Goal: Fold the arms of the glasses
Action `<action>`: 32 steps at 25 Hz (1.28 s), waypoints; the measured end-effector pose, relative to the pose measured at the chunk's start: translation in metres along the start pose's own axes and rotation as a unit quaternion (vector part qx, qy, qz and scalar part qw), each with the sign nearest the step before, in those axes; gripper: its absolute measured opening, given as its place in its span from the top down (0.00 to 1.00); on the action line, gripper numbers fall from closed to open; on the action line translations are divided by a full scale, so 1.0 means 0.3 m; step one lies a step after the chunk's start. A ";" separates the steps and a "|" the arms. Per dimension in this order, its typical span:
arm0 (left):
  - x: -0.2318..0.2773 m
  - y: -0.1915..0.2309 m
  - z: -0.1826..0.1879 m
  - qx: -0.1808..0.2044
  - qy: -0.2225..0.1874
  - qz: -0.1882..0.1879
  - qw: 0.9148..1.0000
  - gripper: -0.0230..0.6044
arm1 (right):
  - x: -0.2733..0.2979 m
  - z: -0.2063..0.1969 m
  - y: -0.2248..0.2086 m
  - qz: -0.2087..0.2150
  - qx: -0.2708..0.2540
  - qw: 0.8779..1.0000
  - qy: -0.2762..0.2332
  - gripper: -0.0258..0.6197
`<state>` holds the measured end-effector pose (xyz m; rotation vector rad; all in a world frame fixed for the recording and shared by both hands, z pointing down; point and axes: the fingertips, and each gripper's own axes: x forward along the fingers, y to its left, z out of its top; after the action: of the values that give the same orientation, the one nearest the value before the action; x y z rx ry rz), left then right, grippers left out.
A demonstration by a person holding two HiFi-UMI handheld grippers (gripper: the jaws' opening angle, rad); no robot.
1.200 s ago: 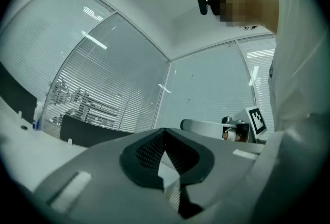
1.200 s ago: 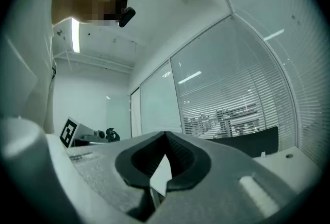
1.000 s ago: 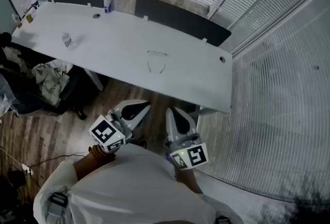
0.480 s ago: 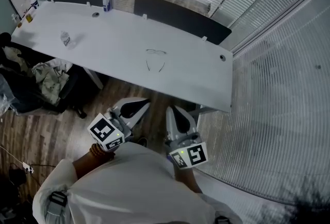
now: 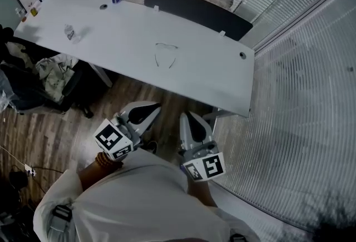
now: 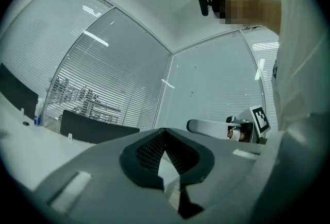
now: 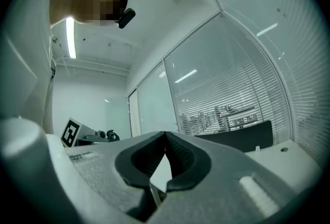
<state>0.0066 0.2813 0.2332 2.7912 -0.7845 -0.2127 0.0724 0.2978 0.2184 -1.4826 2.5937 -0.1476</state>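
Item: glasses [image 5: 166, 55], clear-framed, lying on the white desk [image 5: 217, 77] about midway along it and a little back from its near edge. The front bar runs across the head view on the far side. Both arms stand open and trail toward the person, so the hinges lie at the far corners and the arm tips nearest the claws. Left claw [image 5: 146, 112]: clenched, nothing between the pads [image 6: 149, 151], held level over the wooden floor short of the desk edge. Right claw [image 5: 189, 122]: likewise clenched and empty, pads [image 7: 181, 152] meeting at the tips, just beside the left one. Relation: the glasses lie straight ahead and well apart from both claws, roughly on the line between them. The left looks marginally nearer, and each claw faces the arm on its own side. Folding not yet begun. Also on the desk: a small bottle [image 5: 69, 32], far to the left.
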 end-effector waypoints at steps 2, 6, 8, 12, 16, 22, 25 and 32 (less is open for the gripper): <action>0.018 -0.006 -0.020 -0.005 0.003 0.005 1.000 0.96 | -0.011 -0.012 -0.022 0.000 0.004 1.000 0.001 0.96; 0.059 -0.009 -0.040 -0.009 0.010 0.005 1.000 0.96 | -0.021 -0.028 -0.061 -0.001 0.018 1.000 0.005 0.96; 0.088 0.010 -0.047 -0.010 0.012 0.004 1.000 0.96 | -0.009 -0.044 -0.093 -0.001 0.016 1.000 0.009 0.96; 0.134 0.084 -0.045 -0.011 0.009 0.004 1.000 0.96 | 0.058 -0.063 -0.153 -0.007 0.021 1.000 0.013 0.96; 0.179 0.214 -0.053 -0.008 0.003 -0.002 1.000 0.96 | 0.183 -0.074 -0.206 -0.010 0.019 1.000 0.013 0.96; 0.276 0.495 0.037 -0.012 0.008 -0.005 1.000 0.96 | 0.484 -0.073 -0.291 -0.009 0.003 1.000 0.022 0.96; 0.321 0.641 0.087 -0.011 0.004 -0.013 1.000 0.96 | 0.651 -0.057 -0.327 -0.012 -0.011 1.000 0.026 0.96; 0.453 0.864 0.138 0.007 0.023 -0.053 0.998 0.96 | 0.920 -0.041 -0.424 -0.035 -0.018 0.999 0.030 0.96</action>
<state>-0.0149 -0.0130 0.2509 2.8430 -0.6314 -0.1608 0.0400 -0.0044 0.2283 -1.6055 2.6052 -0.1548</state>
